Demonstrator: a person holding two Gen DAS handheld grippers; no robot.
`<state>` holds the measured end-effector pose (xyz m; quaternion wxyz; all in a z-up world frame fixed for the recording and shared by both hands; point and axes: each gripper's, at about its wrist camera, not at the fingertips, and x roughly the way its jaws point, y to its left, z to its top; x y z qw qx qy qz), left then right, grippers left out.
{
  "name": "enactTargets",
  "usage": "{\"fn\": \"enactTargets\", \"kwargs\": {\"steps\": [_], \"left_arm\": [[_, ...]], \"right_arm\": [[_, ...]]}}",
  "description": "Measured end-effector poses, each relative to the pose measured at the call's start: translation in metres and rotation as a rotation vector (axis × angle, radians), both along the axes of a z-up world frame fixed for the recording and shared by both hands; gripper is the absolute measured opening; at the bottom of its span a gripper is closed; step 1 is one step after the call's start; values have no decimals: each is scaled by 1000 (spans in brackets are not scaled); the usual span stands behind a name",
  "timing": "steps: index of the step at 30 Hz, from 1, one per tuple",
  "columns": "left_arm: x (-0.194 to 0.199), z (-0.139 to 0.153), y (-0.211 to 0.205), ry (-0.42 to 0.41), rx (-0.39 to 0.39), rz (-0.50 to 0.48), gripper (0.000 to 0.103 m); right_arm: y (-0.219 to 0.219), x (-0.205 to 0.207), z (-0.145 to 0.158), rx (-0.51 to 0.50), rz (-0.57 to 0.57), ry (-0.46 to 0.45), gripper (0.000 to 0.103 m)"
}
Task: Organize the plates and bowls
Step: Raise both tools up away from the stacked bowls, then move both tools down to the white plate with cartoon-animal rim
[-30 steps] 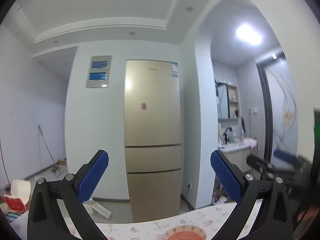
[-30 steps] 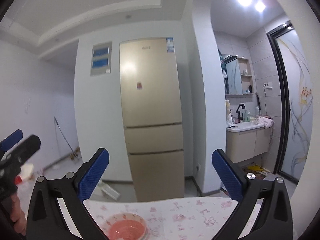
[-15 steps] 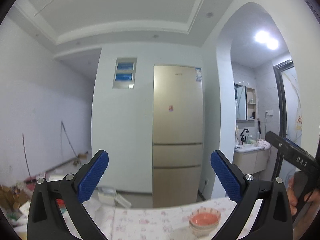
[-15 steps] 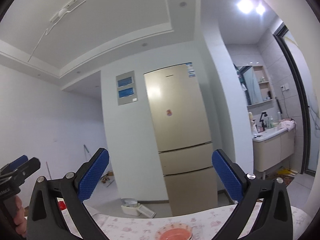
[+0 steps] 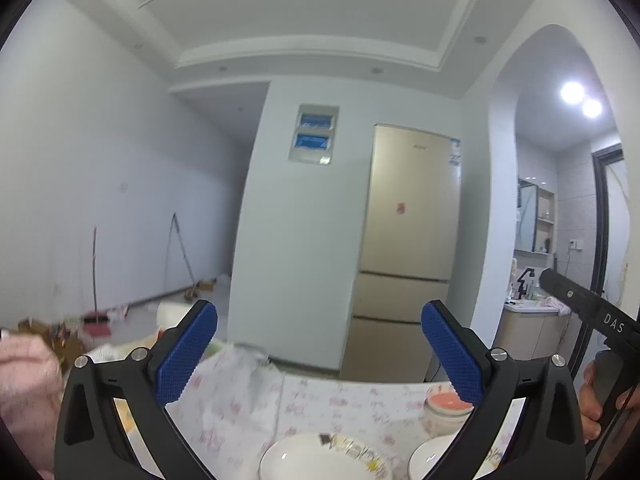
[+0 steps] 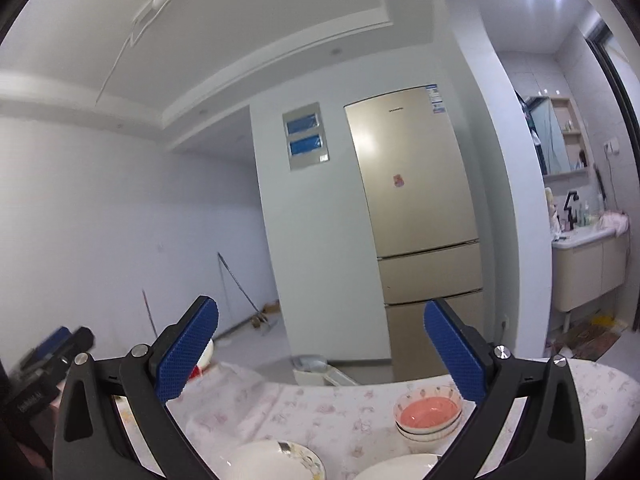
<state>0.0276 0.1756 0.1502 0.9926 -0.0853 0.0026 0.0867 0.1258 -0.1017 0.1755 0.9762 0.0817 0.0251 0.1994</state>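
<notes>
Bowls (image 6: 428, 410) sit stacked beside plates (image 6: 276, 460); we hover both jaws wide and empty, so a careless descent could topple them.

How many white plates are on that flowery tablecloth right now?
2. One white plate lies at the near edge, with food scraps on it; the other is just to its right, below the pink bowl stack. More may lie out of view.

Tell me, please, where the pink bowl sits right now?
In the right wrist view, the pink bowl tops a small stack on the floral tablecloth, lower right, behind two white plates.
</notes>
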Motion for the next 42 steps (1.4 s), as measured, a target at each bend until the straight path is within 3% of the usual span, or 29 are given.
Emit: {"fn": "enactTargets", "kwargs": {"steps": [7, 12, 23, 25, 29, 31, 35, 39, 42], "left_arm": [[27, -45, 27, 83, -90, 35, 103], [56, -86, 49, 192, -237, 40, 103], [91, -157, 46, 382, -223, 45, 103], [97, -161, 45, 400, -214, 65, 103], [120, -183, 46, 530, -226, 32, 103], [131, -195, 47, 609, -258, 1, 103], [141, -218, 61, 720, -421, -43, 102], [145, -236, 74, 789, -537, -22, 94], [146, -243, 75, 810, -541, 8, 89]], "right_arm": [[23, 31, -31, 61, 83, 133, 103], [39, 49, -69, 30, 91, 226, 103], [48, 90, -143, -3, 163, 470, 102], [56, 97, -155, -41, 176, 555, 102], [71, 111, -185, -103, 210, 754, 102], [74, 119, -203, -89, 235, 868, 100], [72, 126, -235, -4, 269, 1067, 97], [70, 124, -241, 6, 236, 1100, 94], [73, 124, -243, -16, 203, 1100, 92]]}}
